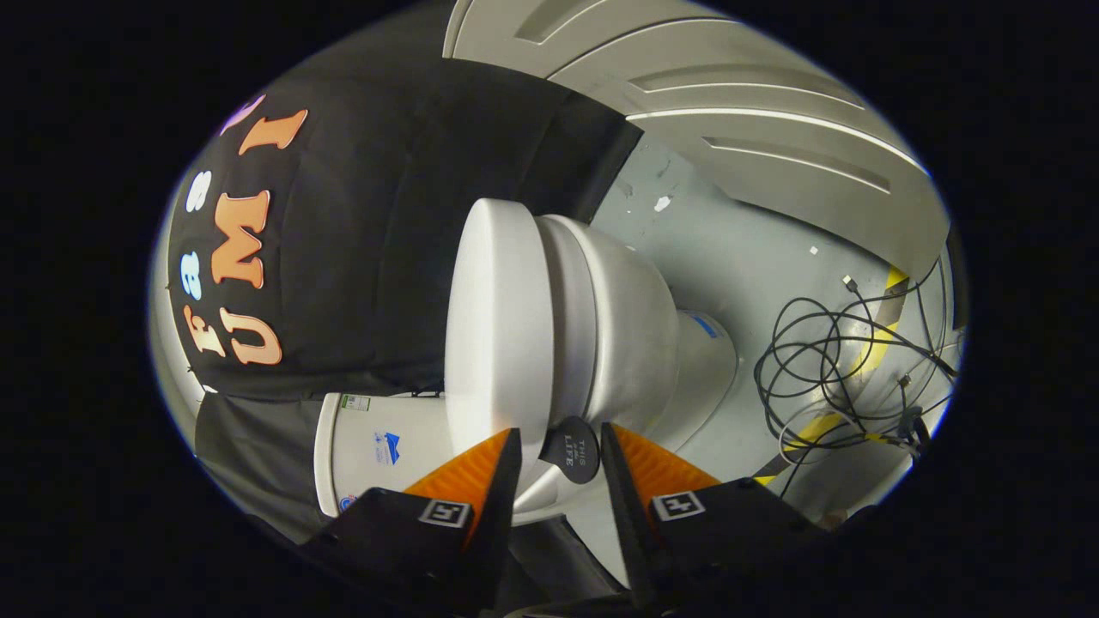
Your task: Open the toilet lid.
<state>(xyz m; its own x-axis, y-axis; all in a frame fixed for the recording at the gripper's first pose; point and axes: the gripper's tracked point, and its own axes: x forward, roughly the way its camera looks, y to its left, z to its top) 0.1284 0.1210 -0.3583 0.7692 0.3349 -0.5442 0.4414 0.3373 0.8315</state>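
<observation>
Your claw (560,455) is open, its fingers spread apart with nothing pressed between them. Just ahead of them sits the toilet (601,335), and its lid (498,318) is down, closed on the bowl. A round black tab (573,448) on the lid's rim lies in the gap between your fingers. Beyond the toilet the grey floor (755,257) carries a tangle of cables (841,369) and yellow tape (816,425); a pale door (773,129) stands past that.

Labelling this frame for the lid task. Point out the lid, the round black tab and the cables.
lid (494,330): gripper view, middle of its flat top face.
tab (573,451): gripper view, centre of the black disc, between the open tool's fingers.
cables (824,360): gripper view, a strand in the tangle on the floor.
</observation>
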